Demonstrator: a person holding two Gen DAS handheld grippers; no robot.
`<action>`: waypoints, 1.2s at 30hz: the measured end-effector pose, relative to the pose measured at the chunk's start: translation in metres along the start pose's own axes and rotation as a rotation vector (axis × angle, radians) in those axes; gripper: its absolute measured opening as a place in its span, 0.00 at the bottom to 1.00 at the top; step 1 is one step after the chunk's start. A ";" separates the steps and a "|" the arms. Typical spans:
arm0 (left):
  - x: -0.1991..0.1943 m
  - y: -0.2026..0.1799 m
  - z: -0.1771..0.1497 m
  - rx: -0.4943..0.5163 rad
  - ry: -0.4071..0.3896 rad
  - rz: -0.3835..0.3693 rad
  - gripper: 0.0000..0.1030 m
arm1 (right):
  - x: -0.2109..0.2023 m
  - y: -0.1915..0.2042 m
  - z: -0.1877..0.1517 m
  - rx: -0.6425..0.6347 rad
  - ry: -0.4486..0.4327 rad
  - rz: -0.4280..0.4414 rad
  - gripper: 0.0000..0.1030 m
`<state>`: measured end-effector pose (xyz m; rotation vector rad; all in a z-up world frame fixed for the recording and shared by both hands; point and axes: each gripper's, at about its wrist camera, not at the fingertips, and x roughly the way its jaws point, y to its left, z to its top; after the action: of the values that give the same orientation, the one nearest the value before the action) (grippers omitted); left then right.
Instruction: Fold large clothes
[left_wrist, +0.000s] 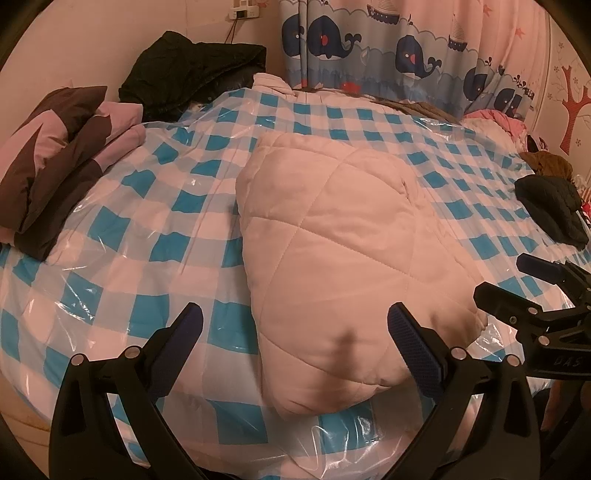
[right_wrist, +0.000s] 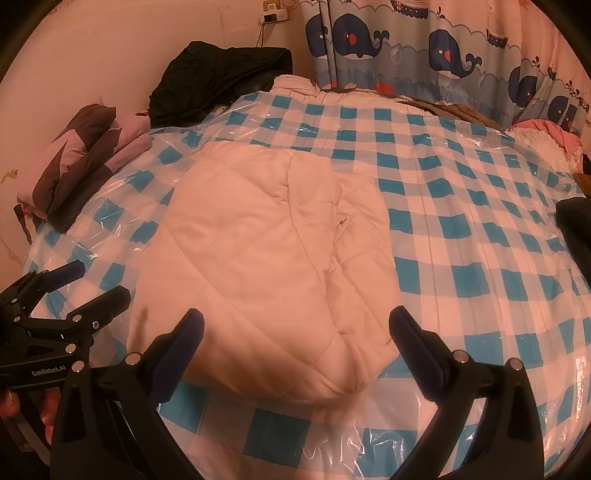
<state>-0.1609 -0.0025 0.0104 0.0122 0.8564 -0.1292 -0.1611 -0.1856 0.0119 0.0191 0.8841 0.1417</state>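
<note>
Looks pretty much done to me: the pale pink quilted padded jacket (right_wrist: 266, 266) sits folded into a compact bundle in the middle of the blue-and-white checked plastic sheet (right_wrist: 461, 221) covering the bed. Left gripper (left_wrist: 295, 332) and right gripper (right_wrist: 295, 332) both hang wide open over its near edge, holding nothing. Maybe one last tidy-up left.

Left tool (left_wrist: 295, 325): jaws spread wide, nothing between the blue-padded fingers (left_wrist: 413, 347); pointed forward and slightly down.
Right tool (right_wrist: 295, 328): jaws equally wide apart and empty, same forward, slightly downward pose.
Relative pose: the two tools sit side by side, near each other, not touching; each shows at the edge of the other's view.
</note>
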 end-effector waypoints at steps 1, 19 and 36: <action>0.000 0.000 0.000 -0.001 0.000 -0.001 0.93 | 0.000 0.000 0.000 -0.001 0.000 0.000 0.93; 0.003 0.002 -0.004 -0.012 0.018 -0.003 0.93 | 0.002 0.003 -0.002 0.002 0.003 0.002 0.93; 0.006 0.006 -0.005 -0.012 0.020 0.003 0.93 | 0.002 0.007 -0.003 0.003 0.005 0.001 0.93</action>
<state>-0.1604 0.0035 0.0020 0.0036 0.8775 -0.1210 -0.1629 -0.1784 0.0085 0.0220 0.8896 0.1417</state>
